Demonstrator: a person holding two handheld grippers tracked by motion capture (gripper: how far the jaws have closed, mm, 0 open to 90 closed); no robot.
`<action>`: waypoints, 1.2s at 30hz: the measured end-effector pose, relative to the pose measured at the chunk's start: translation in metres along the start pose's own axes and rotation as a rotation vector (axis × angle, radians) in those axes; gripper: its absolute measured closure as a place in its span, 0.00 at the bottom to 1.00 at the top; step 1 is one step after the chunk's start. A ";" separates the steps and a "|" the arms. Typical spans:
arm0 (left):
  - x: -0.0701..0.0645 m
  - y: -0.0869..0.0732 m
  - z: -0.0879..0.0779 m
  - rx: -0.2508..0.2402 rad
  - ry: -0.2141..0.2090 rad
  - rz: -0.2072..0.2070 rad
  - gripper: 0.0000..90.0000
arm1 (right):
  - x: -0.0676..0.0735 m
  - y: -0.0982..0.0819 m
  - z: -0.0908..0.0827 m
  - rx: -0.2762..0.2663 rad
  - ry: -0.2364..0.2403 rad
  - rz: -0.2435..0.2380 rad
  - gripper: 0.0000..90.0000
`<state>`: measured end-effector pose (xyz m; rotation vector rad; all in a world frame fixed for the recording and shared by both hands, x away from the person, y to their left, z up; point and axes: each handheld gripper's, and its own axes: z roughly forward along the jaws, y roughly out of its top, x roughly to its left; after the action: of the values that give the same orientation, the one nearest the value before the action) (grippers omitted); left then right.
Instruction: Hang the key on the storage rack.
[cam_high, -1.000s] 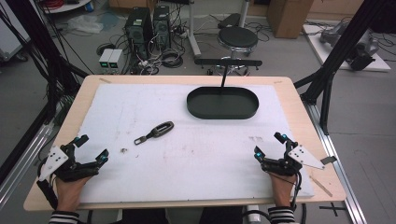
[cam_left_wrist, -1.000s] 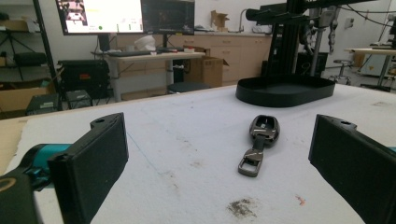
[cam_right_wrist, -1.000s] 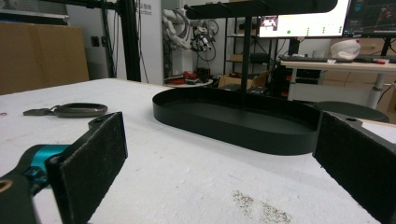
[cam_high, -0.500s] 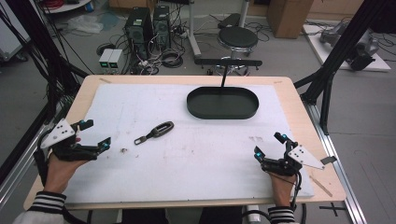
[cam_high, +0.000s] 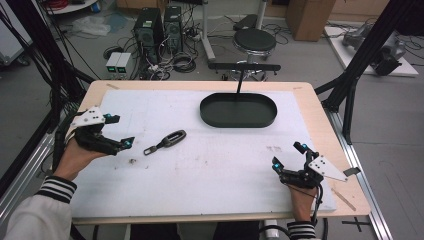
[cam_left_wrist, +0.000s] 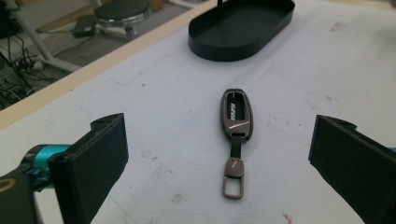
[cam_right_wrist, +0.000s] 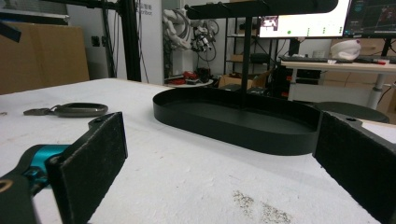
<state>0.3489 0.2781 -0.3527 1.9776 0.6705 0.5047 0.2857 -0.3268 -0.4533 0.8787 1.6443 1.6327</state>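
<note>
A dark metallic key fob (cam_high: 166, 141) with a strap and clip lies flat on the white table mat, left of centre. My left gripper (cam_high: 122, 131) hovers just left of it, open, with the jaws facing the fob. In the left gripper view the key fob (cam_left_wrist: 236, 114) lies ahead between the wide-apart jaws of the left gripper (cam_left_wrist: 218, 137), clip end nearest and untouched. My right gripper (cam_high: 287, 154) rests open near the front right of the mat with nothing between its jaws.
A black oval tray (cam_high: 272, 117) with an upright post and crossbar (cam_high: 240, 80) stands at the back centre. From the right gripper view the tray (cam_right_wrist: 233, 131) is ahead and the key fob (cam_right_wrist: 77, 109) far left. A stool and computers stand beyond the table.
My left gripper has risen from the front left corner and moved forward and right, toward the key fob. The right gripper and the fob have stayed put.
</note>
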 end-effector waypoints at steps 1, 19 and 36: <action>0.000 0.002 0.003 0.013 -0.004 0.005 0.06 | 0.000 0.000 0.000 0.000 0.000 0.000 0.02; 0.001 0.030 0.064 0.298 -0.072 0.141 0.06 | 0.000 0.000 0.000 0.000 0.000 0.005 0.02; -0.007 0.033 0.110 0.460 -0.096 0.160 0.06 | 0.000 0.000 0.000 0.000 0.001 0.004 0.02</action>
<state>0.4174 0.1877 -0.3744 2.4859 0.6079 0.3688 0.2859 -0.3272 -0.4534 0.8823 1.6440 1.6360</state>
